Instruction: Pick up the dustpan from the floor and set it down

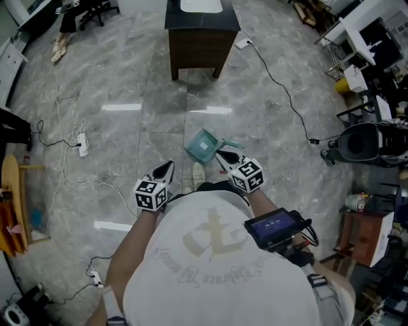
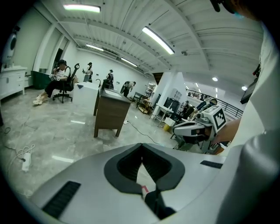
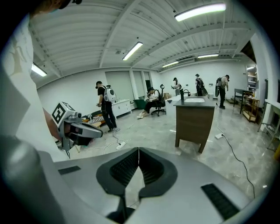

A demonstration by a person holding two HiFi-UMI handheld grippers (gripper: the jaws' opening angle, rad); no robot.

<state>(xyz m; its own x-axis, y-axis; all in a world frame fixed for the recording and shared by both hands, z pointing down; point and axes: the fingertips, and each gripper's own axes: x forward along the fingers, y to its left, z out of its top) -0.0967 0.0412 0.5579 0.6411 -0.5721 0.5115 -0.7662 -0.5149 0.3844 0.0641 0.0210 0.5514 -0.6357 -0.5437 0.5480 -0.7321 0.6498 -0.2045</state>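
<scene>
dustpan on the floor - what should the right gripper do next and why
Probably open the right gripper and ease it toward the handle of the dustpan. Its jaws are shut with nothing between them, and the teal dustpan lies on the floor just ahead of its tip, not yet held.

I'm working in a big open lab or workshop hall: around the dark wooden cabinet [image 1: 201, 38] the polished grey floor [image 1: 146, 83] is strung with cables [image 1: 287, 92] and a power strip [image 1: 82, 145]. Beyond the cabinet people [image 3: 105, 109] stand about and one sits in an office chair [image 3: 159, 105] under long ceiling strip lights [image 3: 201, 12], and to its right stand benches [image 1: 363, 32] crowded with equipment.
</scene>
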